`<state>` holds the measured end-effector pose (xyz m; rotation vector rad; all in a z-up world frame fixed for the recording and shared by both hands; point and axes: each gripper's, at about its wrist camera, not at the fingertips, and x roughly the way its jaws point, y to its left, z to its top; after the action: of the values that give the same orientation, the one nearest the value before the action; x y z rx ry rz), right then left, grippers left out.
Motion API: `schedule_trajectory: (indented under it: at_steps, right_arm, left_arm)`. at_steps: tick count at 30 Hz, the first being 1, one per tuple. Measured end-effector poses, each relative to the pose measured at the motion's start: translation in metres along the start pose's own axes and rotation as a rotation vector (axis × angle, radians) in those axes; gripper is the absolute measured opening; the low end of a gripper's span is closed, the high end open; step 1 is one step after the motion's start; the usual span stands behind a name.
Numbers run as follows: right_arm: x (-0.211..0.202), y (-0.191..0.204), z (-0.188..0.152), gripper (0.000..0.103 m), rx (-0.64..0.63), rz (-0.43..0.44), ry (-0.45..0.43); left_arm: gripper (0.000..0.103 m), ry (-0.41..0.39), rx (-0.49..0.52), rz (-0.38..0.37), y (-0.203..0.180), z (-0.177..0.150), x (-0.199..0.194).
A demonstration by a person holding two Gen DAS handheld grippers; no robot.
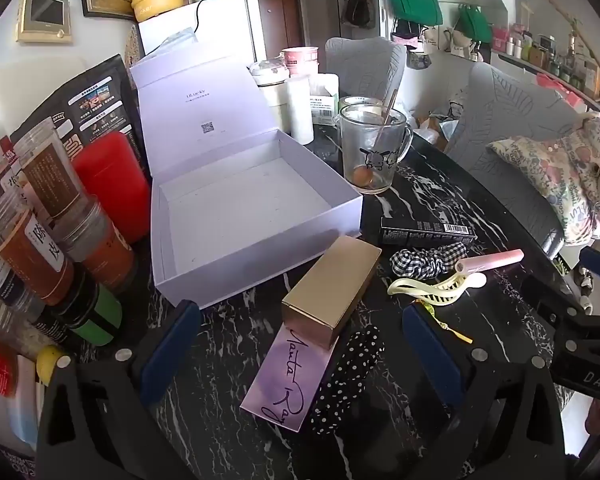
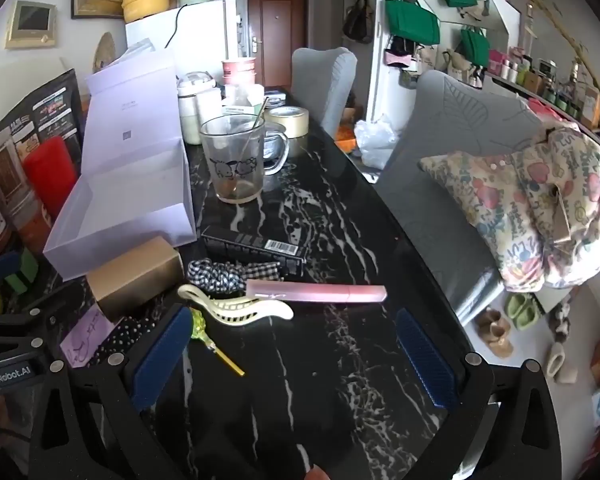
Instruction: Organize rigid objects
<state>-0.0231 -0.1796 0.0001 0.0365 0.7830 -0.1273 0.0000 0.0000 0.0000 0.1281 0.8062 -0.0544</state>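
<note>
An open white box (image 1: pixel 256 216) with its lid up stands on the black marble table (image 1: pixel 228 344); it also shows in the right wrist view (image 2: pixel 120 216). A gold box (image 1: pixel 332 284) lies in front of it, partly on a purple card (image 1: pixel 288 384). Further right lie a black barcode box (image 1: pixel 428 232), a checked scrunchie (image 1: pixel 428 260), a pink tube (image 2: pixel 316 293), a cream hair claw (image 2: pixel 236 306) and a gold hairpin (image 2: pixel 216 348). My left gripper (image 1: pixel 300 356) is open around the card and gold box end. My right gripper (image 2: pixel 292 356) is open and empty over bare table, just short of the claw.
A glass mug (image 1: pixel 372 148) with a spoon stands right of the white box. Jars and a red case (image 1: pixel 112 188) crowd the left. A polka-dot scrunchie (image 1: pixel 348 376) lies by the card. Grey chairs (image 2: pixel 452 152) stand along the table's right edge. Tape roll (image 2: pixel 290 120) sits behind the mug.
</note>
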Motion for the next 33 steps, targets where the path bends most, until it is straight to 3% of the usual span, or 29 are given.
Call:
schedule_trajectory:
  at_steps: [7,33]
  right_arm:
    - [0.0004,-0.0018,0.0003,0.103,-0.012,-0.009,0.003]
    - [-0.0033,0.0003,-0.0007,0.103,0.000,-0.021,-0.011]
  left_arm:
    - [0.103,0.006,-0.020,-0.033,0.0008,0.0009,-0.0027]
    - [0.103,0.018,-0.034,-0.033,0.0056,-0.0051,0.0020]
